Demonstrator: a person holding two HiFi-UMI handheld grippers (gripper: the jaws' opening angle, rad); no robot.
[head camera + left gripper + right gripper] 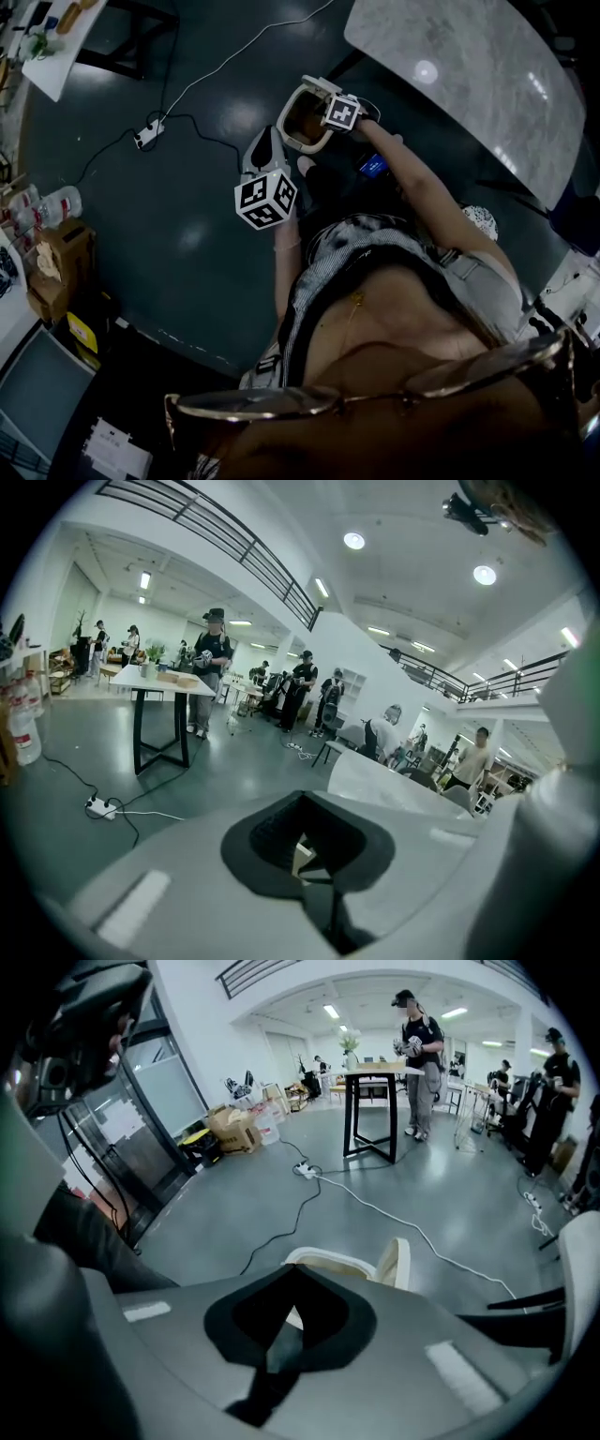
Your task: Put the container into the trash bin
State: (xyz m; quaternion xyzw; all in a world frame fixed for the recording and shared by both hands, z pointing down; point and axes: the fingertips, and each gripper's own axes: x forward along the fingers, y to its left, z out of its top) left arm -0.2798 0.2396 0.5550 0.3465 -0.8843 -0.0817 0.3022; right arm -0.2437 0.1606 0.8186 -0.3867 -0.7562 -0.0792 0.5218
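Observation:
The cream takeaway container (pixel 296 101) hangs over the dark floor just off the marble table's corner. My right gripper (pixel 315 124), with its marker cube on top, is shut on the container's near rim. The right gripper view shows the rim (pixel 330 1261) and the raised lid (pixel 400 1262) sticking out past the closed jaws of that gripper (pixel 296 1283). My left gripper (pixel 268 139) is a little nearer and to the left, pointing toward the container. Its jaws (pixel 305 808) meet with nothing seen held. No trash bin shows in any view.
A white marble table (pixel 469 66) fills the upper right. A power strip (pixel 148 134) with cables lies on the floor to the left. Cardboard boxes (pixel 61 258) and bottles (pixel 58 201) line the left edge. Several people stand around a high table (pixel 164 682).

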